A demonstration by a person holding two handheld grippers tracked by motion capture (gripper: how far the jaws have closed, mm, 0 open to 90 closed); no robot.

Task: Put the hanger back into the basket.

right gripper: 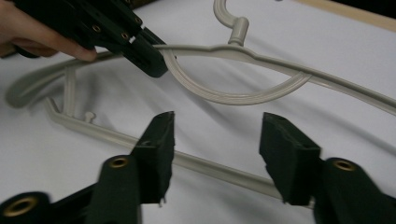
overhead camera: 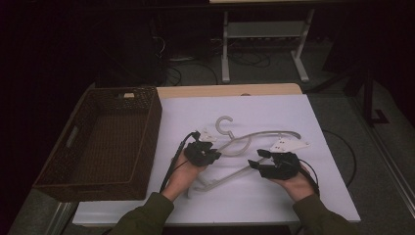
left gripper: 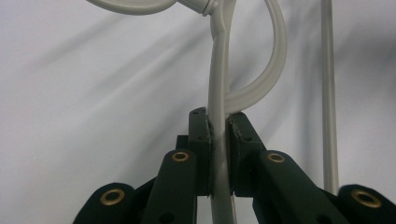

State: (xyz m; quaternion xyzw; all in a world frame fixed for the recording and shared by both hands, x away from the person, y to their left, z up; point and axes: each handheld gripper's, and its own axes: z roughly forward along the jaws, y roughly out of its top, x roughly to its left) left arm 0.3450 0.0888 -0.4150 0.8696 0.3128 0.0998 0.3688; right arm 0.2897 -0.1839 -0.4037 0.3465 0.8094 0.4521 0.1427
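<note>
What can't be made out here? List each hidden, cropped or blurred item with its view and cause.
- Small pale item on the far rim of the brown woven basket: too small and dim in the high view to identify.
- Beige plastic coat hanger: its hook is cut off by the top edge in the left gripper view.
- Right gripper: its near parts are blurred in the right gripper view.

hanger (overhead camera: 244,142) beige; basket (overhead camera: 105,142) dark brown, woven; tablecloth (overhead camera: 274,110) white; jaws black

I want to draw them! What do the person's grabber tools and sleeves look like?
Both grippers, left and right, are black with brass-coloured rivets and chunky black fingers. Each carries a pale three-cornered plate and trails a black cable. The sleeves are olive green.
</note>
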